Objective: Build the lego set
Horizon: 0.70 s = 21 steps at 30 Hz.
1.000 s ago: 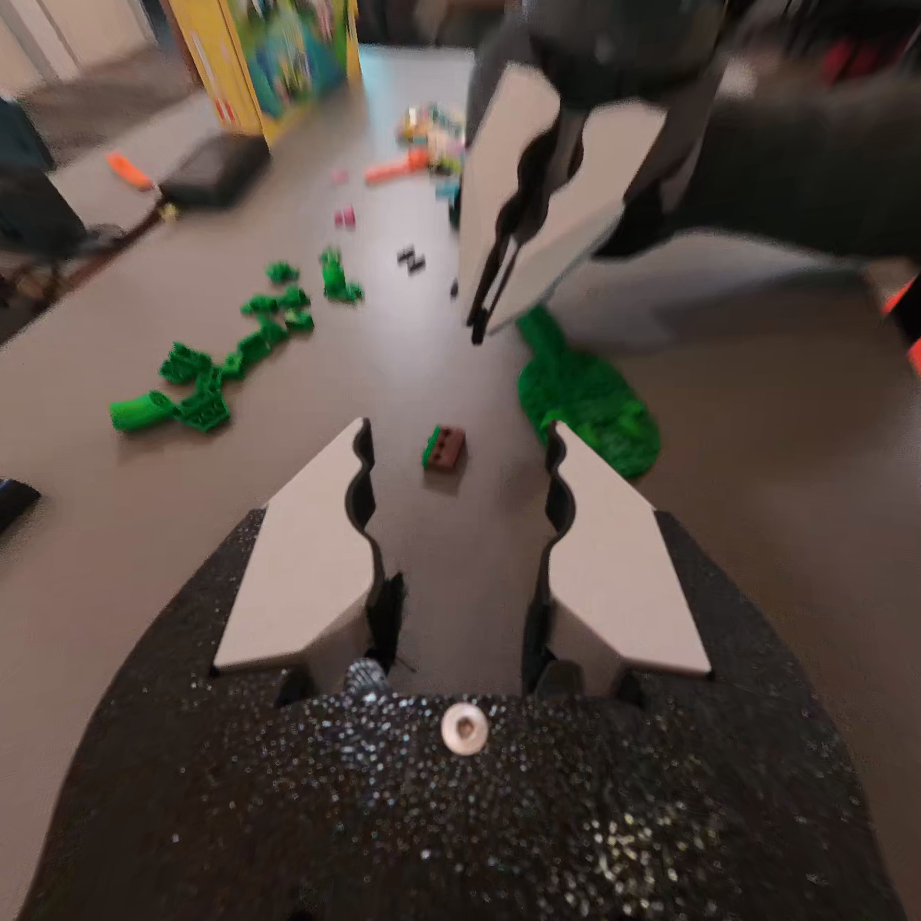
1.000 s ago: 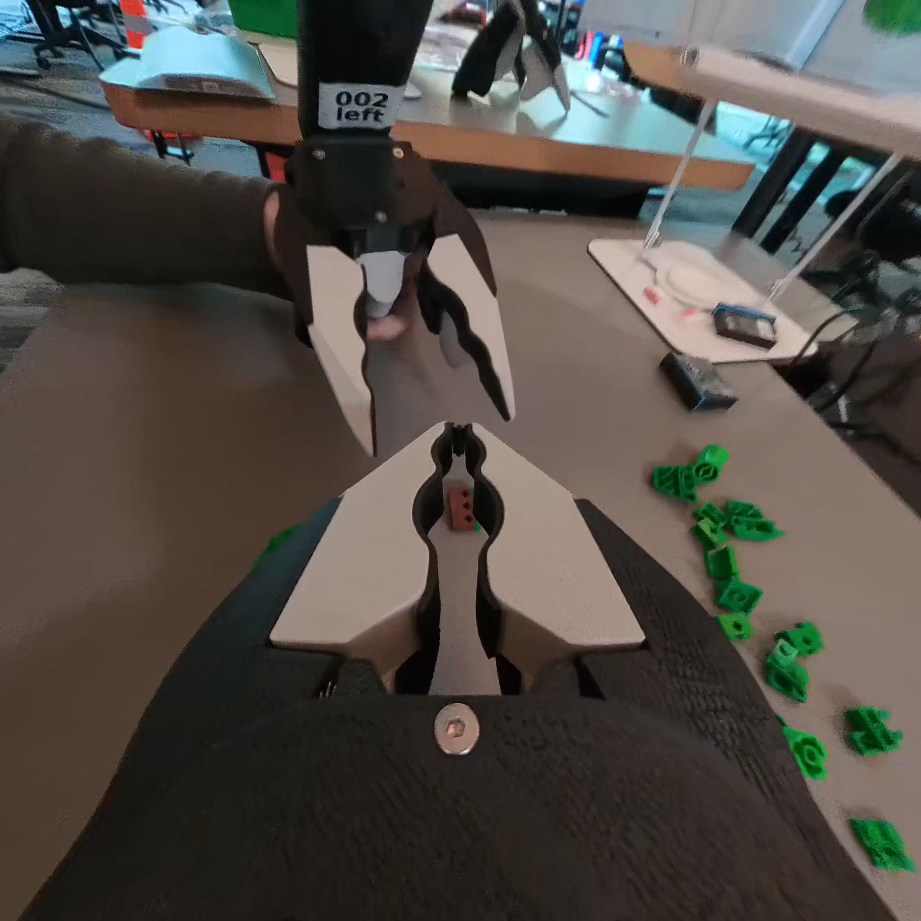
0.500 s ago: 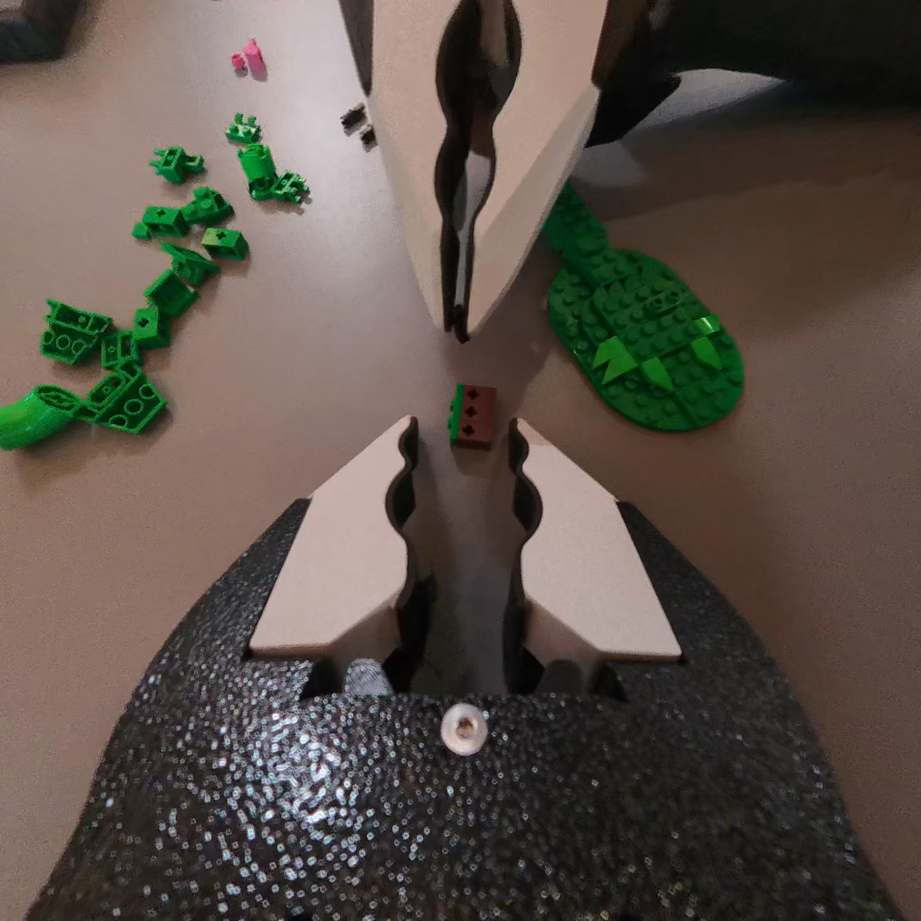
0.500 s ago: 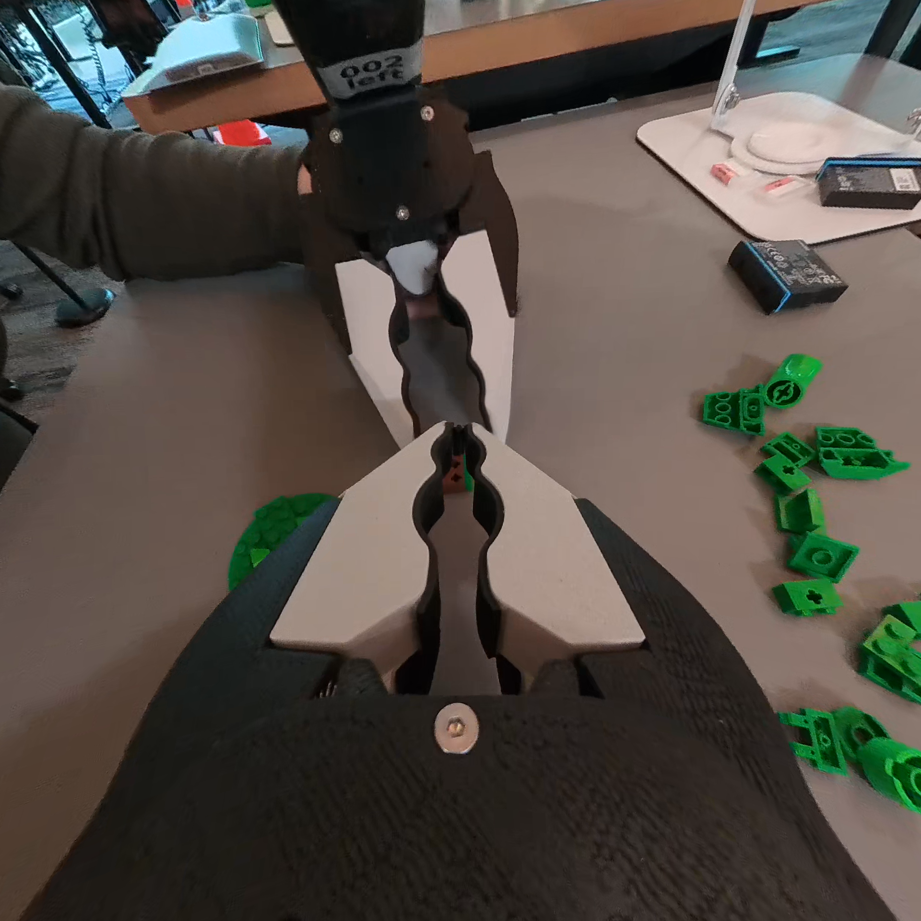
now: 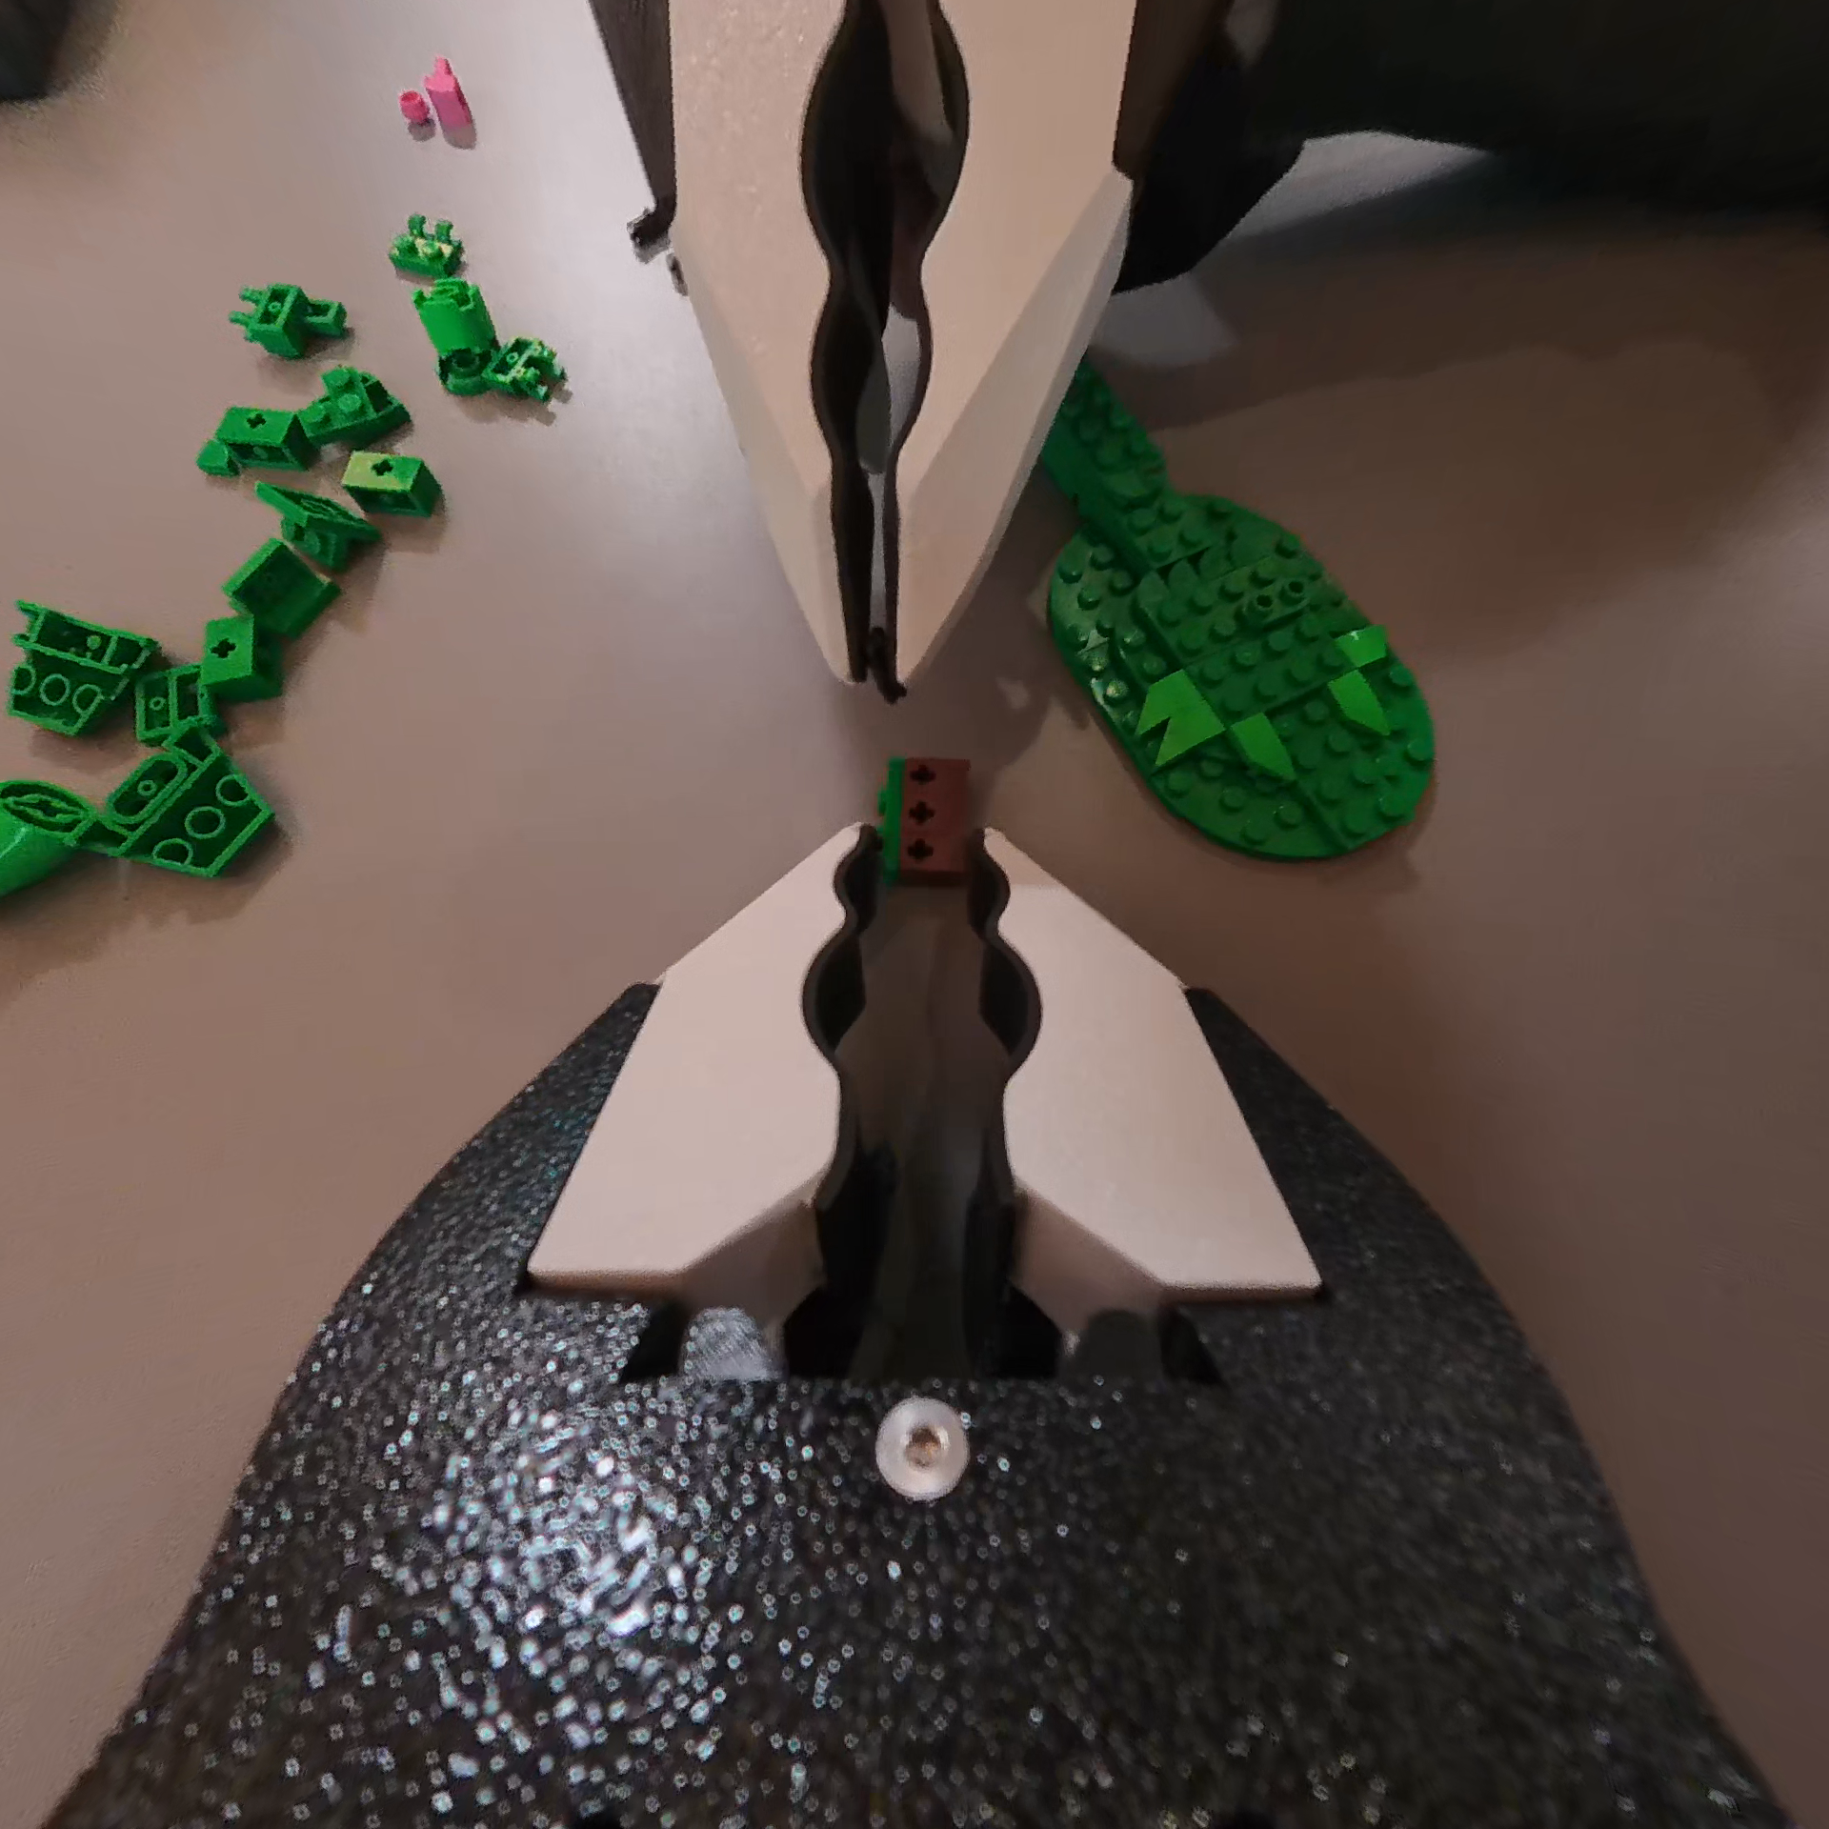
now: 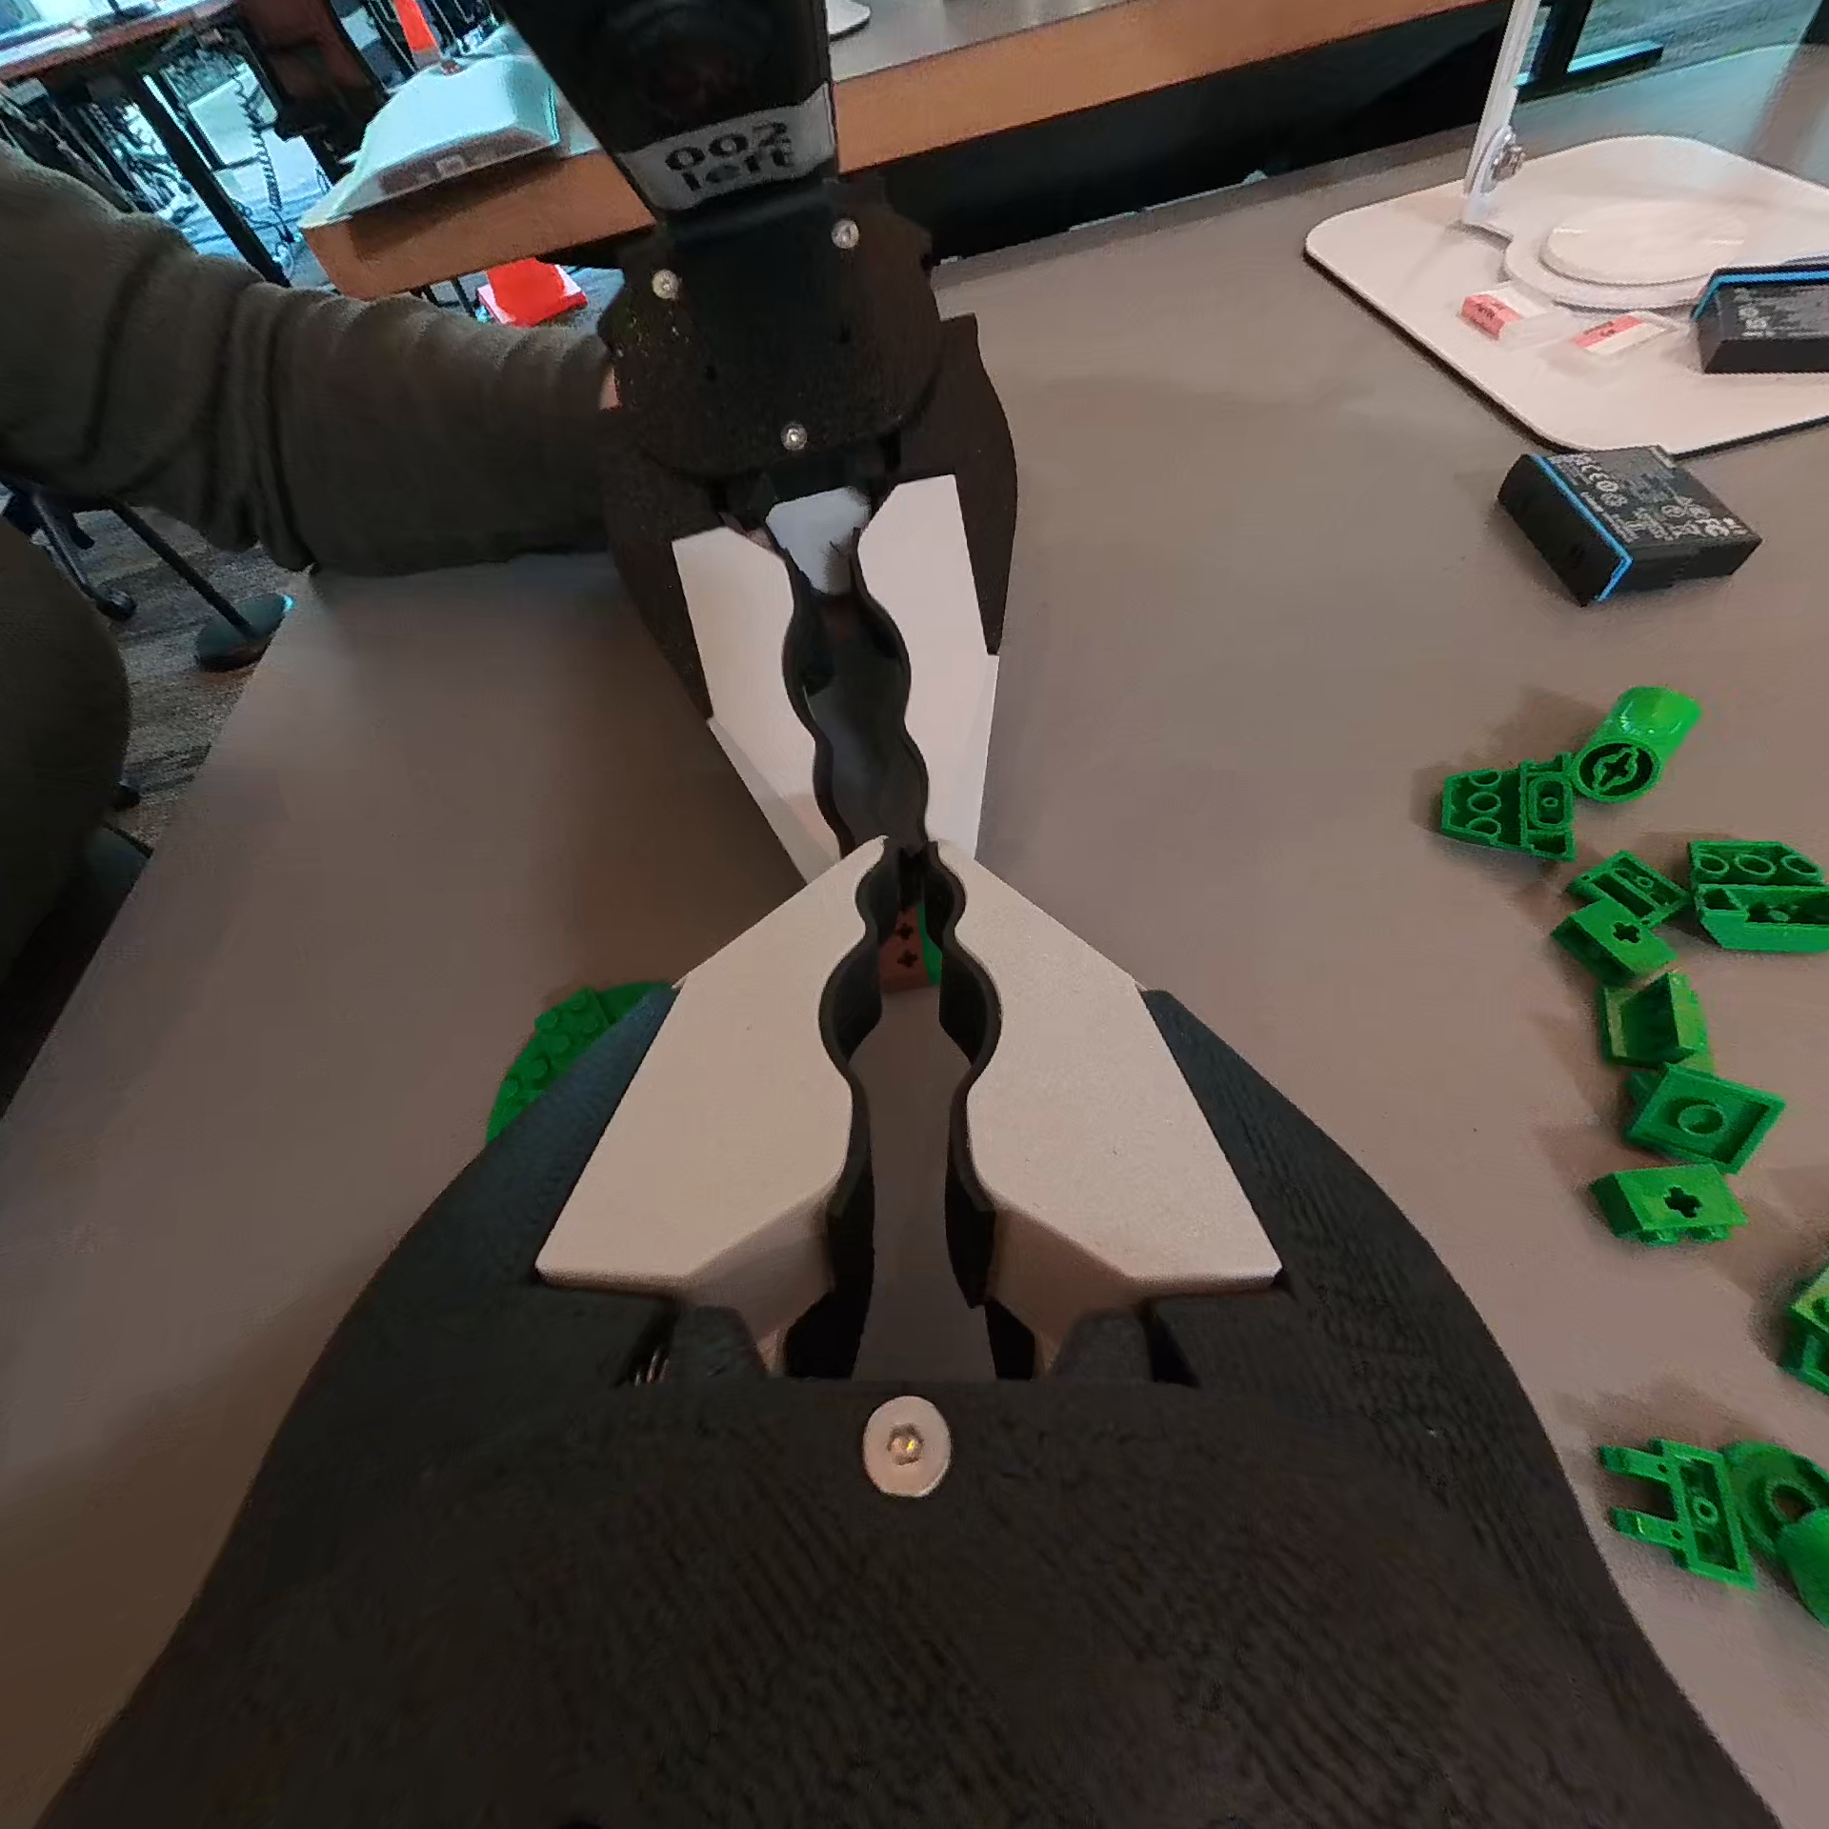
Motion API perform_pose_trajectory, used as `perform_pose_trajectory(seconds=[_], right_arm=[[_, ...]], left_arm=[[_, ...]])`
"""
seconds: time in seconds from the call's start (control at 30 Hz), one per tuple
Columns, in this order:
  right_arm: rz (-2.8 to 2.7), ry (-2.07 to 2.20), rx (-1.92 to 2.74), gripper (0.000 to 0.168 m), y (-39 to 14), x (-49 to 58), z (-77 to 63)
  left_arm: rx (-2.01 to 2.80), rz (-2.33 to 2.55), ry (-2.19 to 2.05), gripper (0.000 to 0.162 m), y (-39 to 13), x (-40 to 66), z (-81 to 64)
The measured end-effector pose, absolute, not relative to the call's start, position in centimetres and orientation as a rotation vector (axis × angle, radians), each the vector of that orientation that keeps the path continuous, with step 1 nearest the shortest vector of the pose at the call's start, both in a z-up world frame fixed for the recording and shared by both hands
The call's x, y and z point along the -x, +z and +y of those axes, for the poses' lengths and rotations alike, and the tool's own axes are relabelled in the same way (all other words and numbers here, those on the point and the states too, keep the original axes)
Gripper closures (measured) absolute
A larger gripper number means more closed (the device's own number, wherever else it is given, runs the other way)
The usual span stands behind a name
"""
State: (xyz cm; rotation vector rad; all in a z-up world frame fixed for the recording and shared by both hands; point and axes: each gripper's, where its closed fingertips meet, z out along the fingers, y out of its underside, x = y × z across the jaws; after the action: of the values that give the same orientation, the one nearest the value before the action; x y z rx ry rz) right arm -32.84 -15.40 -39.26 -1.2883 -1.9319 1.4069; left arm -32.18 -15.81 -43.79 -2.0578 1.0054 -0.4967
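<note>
A small brown-and-green brick assembly (image 5: 925, 817) lies on the grey table. My left gripper (image 5: 925, 841) has its fingertips closed against both sides of the assembly's near end. My right gripper (image 5: 879, 683) points at it from the opposite side, shut and empty, with its tips just beyond the assembly's far end. In the right wrist view, my right gripper (image 6: 906, 853) is shut and the assembly (image 6: 906, 955) shows through the gap behind its tips. The left gripper's fingers (image 6: 940, 643) face it. A green studded baseplate build (image 5: 1237, 693) lies just right of the assembly.
Several loose green pieces (image 5: 247, 594) are scattered to the left, also seen in the right wrist view (image 6: 1683, 990). A pink piece (image 5: 440, 99) lies farther off. A black battery (image 6: 1623, 529) and a white stand base (image 6: 1584, 297) sit at the back. A person's sleeve (image 6: 247, 396) holds the left gripper. Some 4 cm of space lies between my two pairs of fingers.
My left gripper has moved forward and narrowed from wide open onto the brown-and-green assembly. The right gripper has stayed shut and come down close to the assembly's far end.
</note>
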Motion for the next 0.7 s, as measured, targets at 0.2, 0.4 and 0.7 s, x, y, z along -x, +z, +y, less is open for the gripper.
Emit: perform_pose_trajectory(seconds=[0.2, 0.4, 0.7], right_arm=[[-1.967, 1.401, 1.307, 0.166, -39.8, 32.9, -15.6], [-2.068, 1.284, 1.317, 0.166, -41.5, 32.8, -15.5], [-2.099, 1.270, 1.309, 0.165, -42.0, 32.8, -15.8]], left_arm=[[2.055, 1.016, -0.544, 0.146, -43.7, 31.9, -16.1], [2.079, 0.986, -0.501, 0.146, -43.8, 32.1, -15.7], [2.095, 0.977, -0.481, 0.146, -43.9, 32.2, -15.6]])
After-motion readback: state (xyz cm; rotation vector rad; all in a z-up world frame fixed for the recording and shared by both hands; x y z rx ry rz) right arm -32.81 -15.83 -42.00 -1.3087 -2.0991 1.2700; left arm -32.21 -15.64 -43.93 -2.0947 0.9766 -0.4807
